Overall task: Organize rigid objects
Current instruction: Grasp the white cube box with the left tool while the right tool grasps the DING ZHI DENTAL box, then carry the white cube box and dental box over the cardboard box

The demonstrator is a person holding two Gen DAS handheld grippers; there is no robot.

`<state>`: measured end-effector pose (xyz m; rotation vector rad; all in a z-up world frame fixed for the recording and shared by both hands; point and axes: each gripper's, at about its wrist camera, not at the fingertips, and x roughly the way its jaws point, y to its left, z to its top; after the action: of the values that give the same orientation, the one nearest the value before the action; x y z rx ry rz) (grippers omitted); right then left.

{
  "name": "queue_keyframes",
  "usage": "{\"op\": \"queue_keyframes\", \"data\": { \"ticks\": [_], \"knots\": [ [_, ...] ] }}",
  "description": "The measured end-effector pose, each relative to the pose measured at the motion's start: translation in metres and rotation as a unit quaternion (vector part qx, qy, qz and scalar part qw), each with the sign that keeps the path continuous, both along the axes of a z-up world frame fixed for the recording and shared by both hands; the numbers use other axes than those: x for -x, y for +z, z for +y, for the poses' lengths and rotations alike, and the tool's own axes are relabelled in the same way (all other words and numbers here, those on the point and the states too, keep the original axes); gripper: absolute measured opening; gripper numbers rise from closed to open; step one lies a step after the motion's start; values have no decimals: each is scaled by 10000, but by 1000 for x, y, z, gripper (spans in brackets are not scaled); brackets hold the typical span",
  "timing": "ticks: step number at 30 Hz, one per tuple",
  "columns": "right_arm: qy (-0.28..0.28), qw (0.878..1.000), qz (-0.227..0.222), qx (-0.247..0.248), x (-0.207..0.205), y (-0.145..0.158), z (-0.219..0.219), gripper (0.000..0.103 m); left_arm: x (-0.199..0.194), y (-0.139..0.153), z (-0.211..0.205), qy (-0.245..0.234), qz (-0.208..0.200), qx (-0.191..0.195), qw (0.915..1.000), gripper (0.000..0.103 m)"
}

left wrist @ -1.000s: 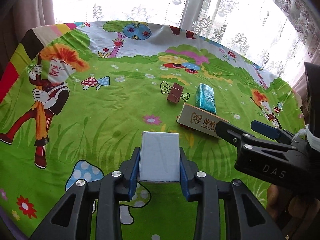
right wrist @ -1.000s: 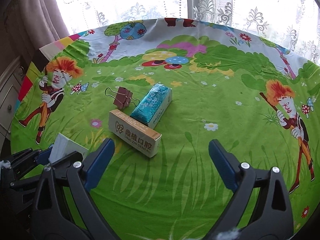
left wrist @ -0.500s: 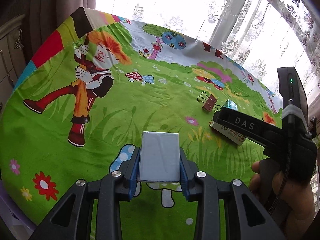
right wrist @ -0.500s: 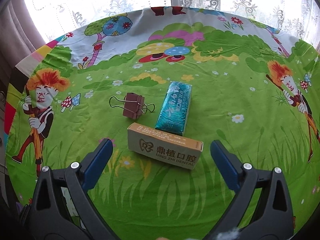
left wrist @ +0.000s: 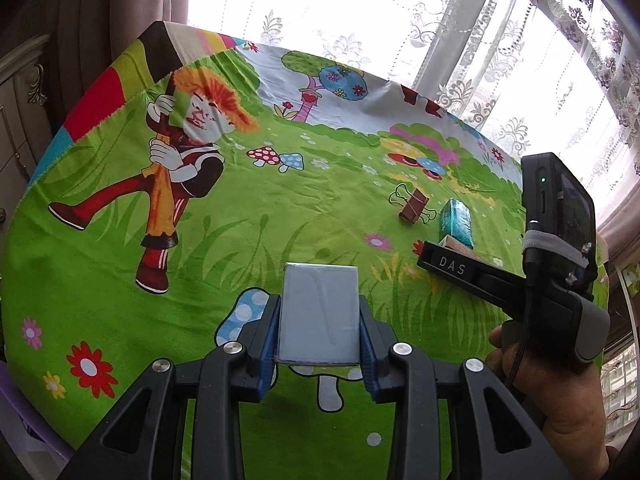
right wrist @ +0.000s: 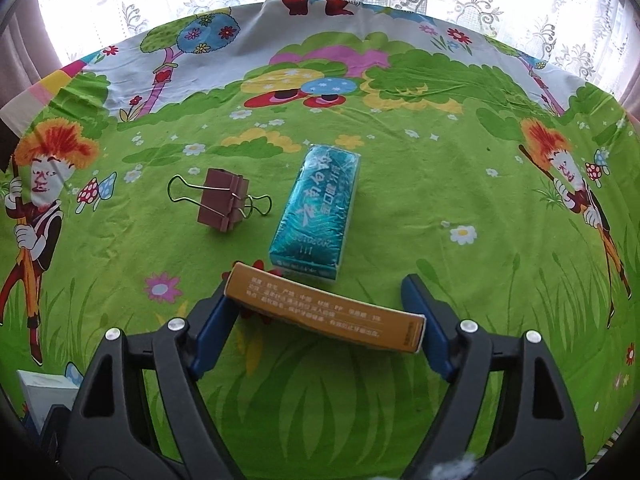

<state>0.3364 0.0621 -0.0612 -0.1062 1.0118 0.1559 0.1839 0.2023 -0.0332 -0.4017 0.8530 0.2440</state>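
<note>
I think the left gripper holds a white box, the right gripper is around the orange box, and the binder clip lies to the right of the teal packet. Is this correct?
One part is wrong: the binder clip lies to the left of the teal packet, as the right wrist view shows. The rest stands: the left gripper holds the white box, and the right gripper is around the orange box.

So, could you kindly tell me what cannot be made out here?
- Right wrist view: whether the right gripper, its jaws just closing around the orange box, presses it yet.
- Left wrist view: that box sits mostly behind the right gripper.
- Right wrist view: the white box is cut by the frame edge.
</note>
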Motion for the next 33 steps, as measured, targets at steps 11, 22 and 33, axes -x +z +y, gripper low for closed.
{"op": "queue_keyframes", "data": {
  "ticks": [11,22,33],
  "knots": [
    [97,9998,-159,-66,24,20,-23,82,5,15,-17,-129,-32,-130,9998,36],
    [288,9984,-449,-199,59,54,-36,82,27,38,-32,-171,-148,-213,9995,36],
    [459,9961,-672,-342,98,88,-48,82,63,59,-40,-47,-288,-203,9994,36]
  ]
}}
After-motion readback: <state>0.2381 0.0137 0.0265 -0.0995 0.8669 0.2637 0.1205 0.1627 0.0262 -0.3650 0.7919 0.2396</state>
